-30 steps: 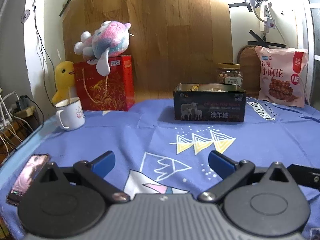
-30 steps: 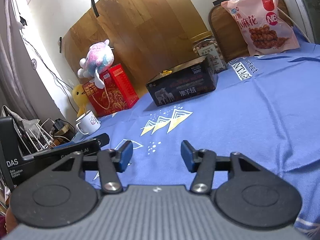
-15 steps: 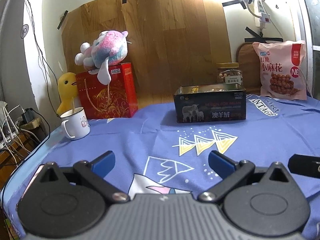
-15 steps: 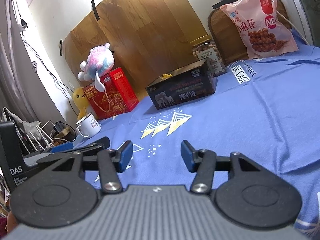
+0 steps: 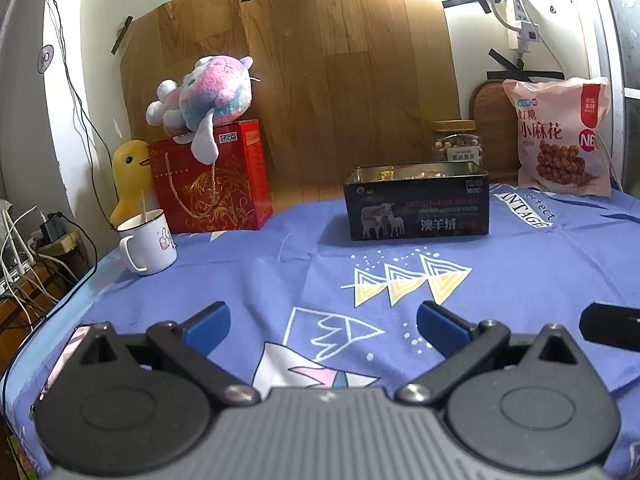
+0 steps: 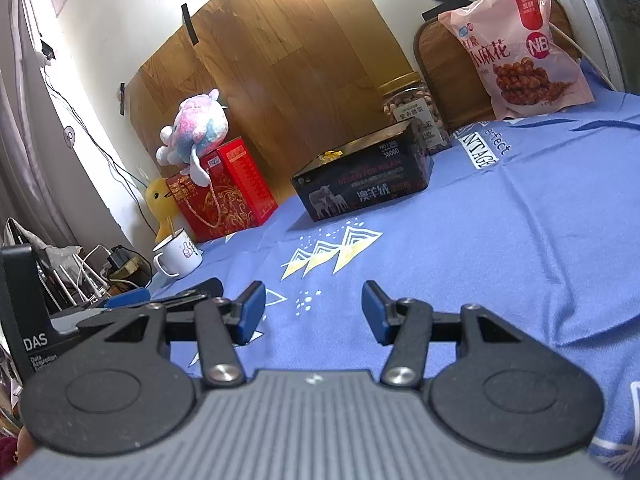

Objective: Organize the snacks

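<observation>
1. Left hand-held gripper [image 5: 322, 322] hovered low over the blue cloth, jaws spread wide, nothing between the pads. No real change from a second earlier beyond a slight view shift.
2. Right hand-held gripper [image 6: 313, 312] was likewise wide open and empty, parked beside the left one near the front edge. Jaw gap matched the earlier frames.
3. Counter [image 5: 520, 280] in front of both was bare cloth; no loose snacks within reach.
4. Black tin [image 5: 417, 201] sat open mid-counter, well apart from both grippers, with some wrapped snacks showing over its rim.
5. Behind it: nut jar [image 5: 456, 141] just past the tin's right end, pink snack bag [image 5: 560, 136] propped upright at far right.
6. Non-task clutter at left: white mug [image 5: 146, 240], red gift box [image 5: 212, 180] with plush toy [image 5: 204, 98] on top, yellow duck [image 5: 130, 176].
7. Read: essentially nothing had changed, so either idle before a reach or already finished. Remaining candidates would probably be the jar and the bag.
</observation>
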